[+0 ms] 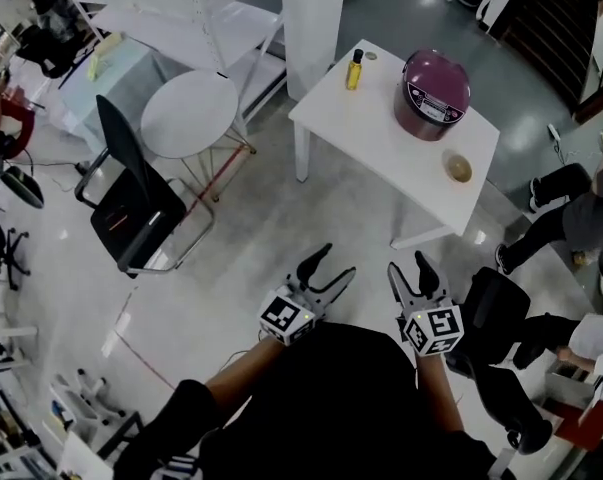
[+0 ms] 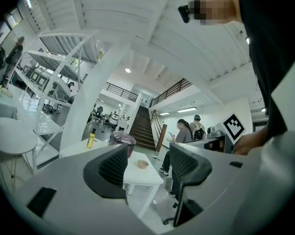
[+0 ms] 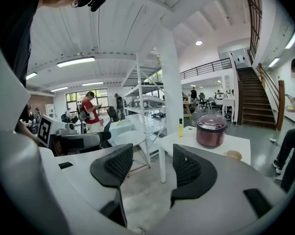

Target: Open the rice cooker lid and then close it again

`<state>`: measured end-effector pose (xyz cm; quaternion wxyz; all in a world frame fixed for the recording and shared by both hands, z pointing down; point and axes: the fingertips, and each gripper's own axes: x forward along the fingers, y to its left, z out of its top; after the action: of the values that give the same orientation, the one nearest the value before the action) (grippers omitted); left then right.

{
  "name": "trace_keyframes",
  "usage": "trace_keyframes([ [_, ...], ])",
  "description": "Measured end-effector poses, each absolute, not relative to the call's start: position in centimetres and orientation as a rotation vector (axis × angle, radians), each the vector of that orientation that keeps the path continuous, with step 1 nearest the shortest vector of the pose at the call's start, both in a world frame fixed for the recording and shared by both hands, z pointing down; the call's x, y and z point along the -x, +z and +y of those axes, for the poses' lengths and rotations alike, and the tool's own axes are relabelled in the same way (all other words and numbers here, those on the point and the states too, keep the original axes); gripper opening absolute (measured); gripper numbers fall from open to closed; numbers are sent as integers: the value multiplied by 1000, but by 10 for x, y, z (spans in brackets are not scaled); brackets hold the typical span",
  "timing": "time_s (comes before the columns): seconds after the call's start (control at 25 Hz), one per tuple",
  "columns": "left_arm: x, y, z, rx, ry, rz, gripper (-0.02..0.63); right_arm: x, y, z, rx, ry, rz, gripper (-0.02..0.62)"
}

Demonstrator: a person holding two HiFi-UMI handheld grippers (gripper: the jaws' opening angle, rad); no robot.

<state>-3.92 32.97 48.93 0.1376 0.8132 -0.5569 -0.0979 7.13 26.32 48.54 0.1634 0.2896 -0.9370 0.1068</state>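
Observation:
A maroon rice cooker [image 1: 432, 95] with its lid down stands on a white table [image 1: 381, 143] at the upper right of the head view. It shows again far off in the right gripper view [image 3: 211, 130], and partly behind a jaw in the left gripper view [image 2: 130, 141]. Both grippers hang over the floor well short of the table, held close to the person's body. My left gripper [image 1: 329, 270] is open and holds nothing. My right gripper [image 1: 409, 267] is open and empty too.
On the table stand a yellow bottle [image 1: 354, 70] and a small wooden bowl [image 1: 458, 167]. A black chair [image 1: 134, 200] and a round white table [image 1: 189, 113] stand to the left. A white pillar [image 1: 314, 23] rises behind the table. A seated person [image 1: 566, 213] is at the right.

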Motion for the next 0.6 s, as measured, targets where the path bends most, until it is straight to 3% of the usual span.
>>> trace_keyframes([
  [0.6,63,507,307,-2317,-279,-1579,245,-63,496,251,-897,364,-2623,225],
])
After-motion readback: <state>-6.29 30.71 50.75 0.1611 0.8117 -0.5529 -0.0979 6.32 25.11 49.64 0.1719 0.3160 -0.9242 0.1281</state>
